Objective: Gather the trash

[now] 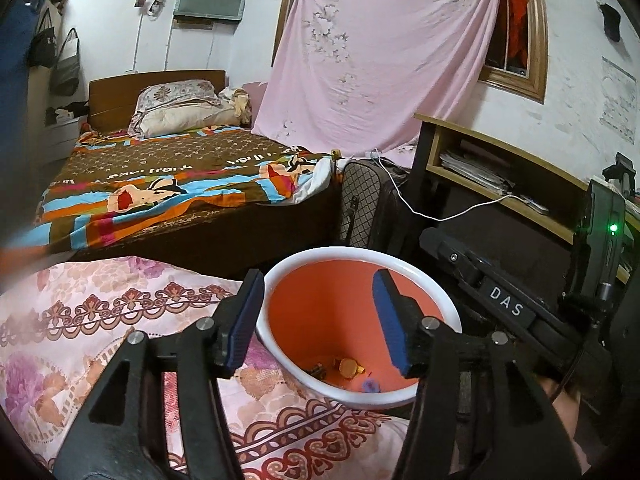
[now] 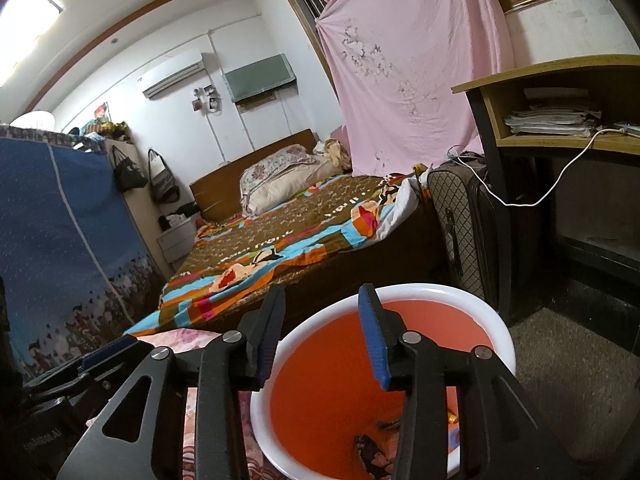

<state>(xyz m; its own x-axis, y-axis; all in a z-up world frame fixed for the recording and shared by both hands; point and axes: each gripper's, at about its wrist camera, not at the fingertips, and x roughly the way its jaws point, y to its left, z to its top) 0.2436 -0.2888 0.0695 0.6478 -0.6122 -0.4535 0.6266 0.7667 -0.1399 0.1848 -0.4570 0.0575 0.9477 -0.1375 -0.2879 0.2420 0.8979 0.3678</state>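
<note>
An orange bin with a white rim (image 1: 345,249) stands beside a pink floral cloth (image 1: 120,320). At its bottom lies small trash, among it a yellow cap (image 1: 348,366) and a purple scrap. My left gripper (image 1: 318,280) hangs above the bin's mouth, open, with nothing between its blue pads. In the right wrist view the same bin (image 2: 440,289) is below my right gripper (image 2: 322,296), which is also open and holds nothing. A dark wrapper (image 2: 370,450) lies on the bin floor. The right gripper's black housing (image 1: 504,300) shows at the right of the left wrist view.
A bed with a colourful blanket (image 1: 180,184) lies behind the bin. A patterned suitcase (image 2: 460,220) leans by a wooden desk shelf (image 2: 560,140) with papers and a white cable. A blue wardrobe cover (image 2: 60,240) stands at the left. A pink sheet (image 1: 380,60) hangs over the window.
</note>
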